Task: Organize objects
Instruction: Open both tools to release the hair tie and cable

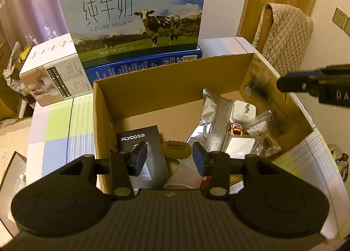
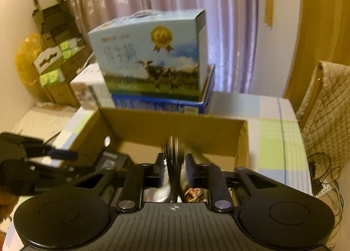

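The right gripper (image 2: 175, 169) pinches a dark, blurred thing (I cannot tell what) over the carton (image 1: 166, 85), apparently to drop it among the clutter, while the left gripper (image 1: 169, 158) waits empty, jaws apart.

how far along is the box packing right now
Mostly done: the cardboard box already holds a FLYCO package, foil bag, charger and cotton swabs. In hand: right tongs grip a blurred dark item over the box. Left tongs are open, empty.
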`<state>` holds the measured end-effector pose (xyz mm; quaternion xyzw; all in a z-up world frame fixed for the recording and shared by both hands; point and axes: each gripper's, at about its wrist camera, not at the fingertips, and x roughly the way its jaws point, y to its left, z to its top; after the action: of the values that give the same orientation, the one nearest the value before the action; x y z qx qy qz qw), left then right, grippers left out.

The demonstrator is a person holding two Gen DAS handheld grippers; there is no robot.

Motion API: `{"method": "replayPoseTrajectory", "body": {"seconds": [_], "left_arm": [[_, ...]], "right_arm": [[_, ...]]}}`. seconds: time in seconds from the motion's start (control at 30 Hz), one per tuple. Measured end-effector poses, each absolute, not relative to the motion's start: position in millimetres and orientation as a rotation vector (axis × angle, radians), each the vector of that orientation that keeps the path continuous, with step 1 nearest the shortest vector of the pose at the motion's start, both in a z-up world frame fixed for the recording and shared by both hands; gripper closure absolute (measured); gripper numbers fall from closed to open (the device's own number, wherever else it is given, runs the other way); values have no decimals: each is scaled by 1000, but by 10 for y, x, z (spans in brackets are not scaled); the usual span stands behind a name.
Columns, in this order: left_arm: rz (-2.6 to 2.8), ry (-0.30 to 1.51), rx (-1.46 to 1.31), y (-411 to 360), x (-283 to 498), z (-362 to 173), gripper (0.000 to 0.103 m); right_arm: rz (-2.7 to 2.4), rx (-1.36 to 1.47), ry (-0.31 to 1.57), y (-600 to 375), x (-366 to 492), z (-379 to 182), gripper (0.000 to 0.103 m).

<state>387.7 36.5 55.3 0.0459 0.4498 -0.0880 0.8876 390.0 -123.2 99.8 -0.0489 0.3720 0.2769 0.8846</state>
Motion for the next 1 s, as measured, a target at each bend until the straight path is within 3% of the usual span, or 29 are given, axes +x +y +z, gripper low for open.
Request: {"method": "replayPoseTrajectory", "body": {"seconds": [0.07, 0.33, 0.53, 0.67, 0.8, 1.0], "left_arm": [[-185, 935, 90, 374, 3853, 553, 62], [-188, 923, 68, 359, 3631, 594, 54], [-163, 905, 34, 353, 3249, 675, 35], [-131, 898, 24, 342, 2943, 731, 15], [-117, 881, 13, 314, 2607, 815, 4], [-76, 839, -20, 331, 2087, 953, 1]], "right_arm": [[575, -60, 753, -1288, 3902, 1012, 55], [548, -41, 806, -1402, 3769, 933, 54], [525, -1, 849, -1557, 3423, 887, 54], [516, -4, 862, -1643, 3115, 892, 54], [524, -19, 875, -1711, 2832, 956, 54], [528, -50, 860, -1812, 2362, 1086, 54]]}}
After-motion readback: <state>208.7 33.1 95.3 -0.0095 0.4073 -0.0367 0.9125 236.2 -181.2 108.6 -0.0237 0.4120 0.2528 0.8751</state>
